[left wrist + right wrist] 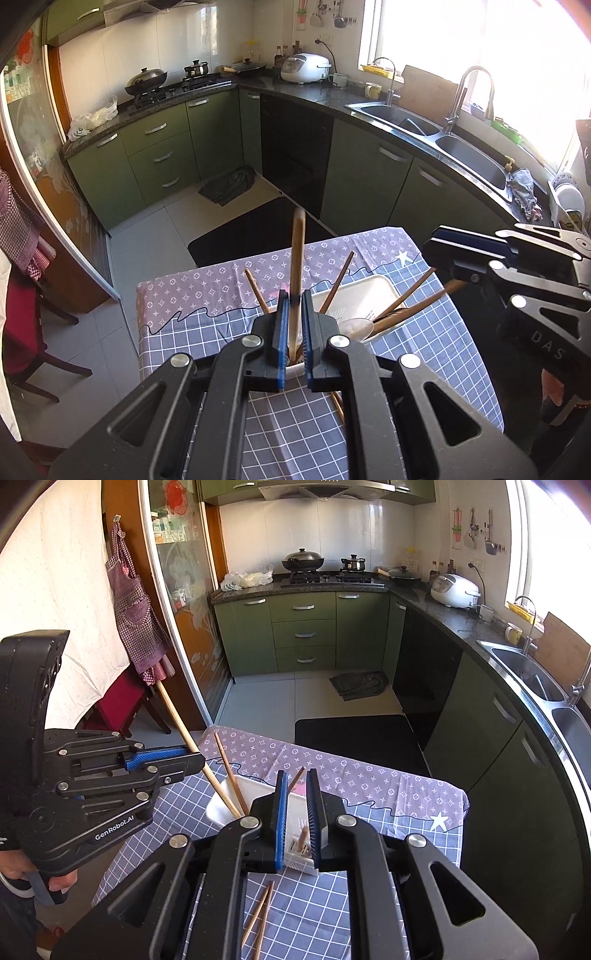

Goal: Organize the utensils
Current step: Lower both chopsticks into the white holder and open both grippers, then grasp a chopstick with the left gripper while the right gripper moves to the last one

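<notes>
My left gripper (293,299) is shut on a long wooden utensil handle (297,258) that stands nearly upright over a white container (295,369) below the jaws. It also shows in the right wrist view (192,755), gripping the same wooden handle (173,709). A white tray (373,291) behind holds several wooden chopsticks (406,299) and a pale spoon (354,326). My right gripper (296,779) is slightly open and empty above the white tray (229,805). Two loose chopsticks (260,915) lie on the cloth below it.
The table carries a grey checked and lilac patterned cloth (221,280). A black floor mat (358,738) lies beyond it. Green cabinets (159,155), a stove with pots (147,79) and a steel sink (424,125) line the walls. A red chair (118,701) stands left.
</notes>
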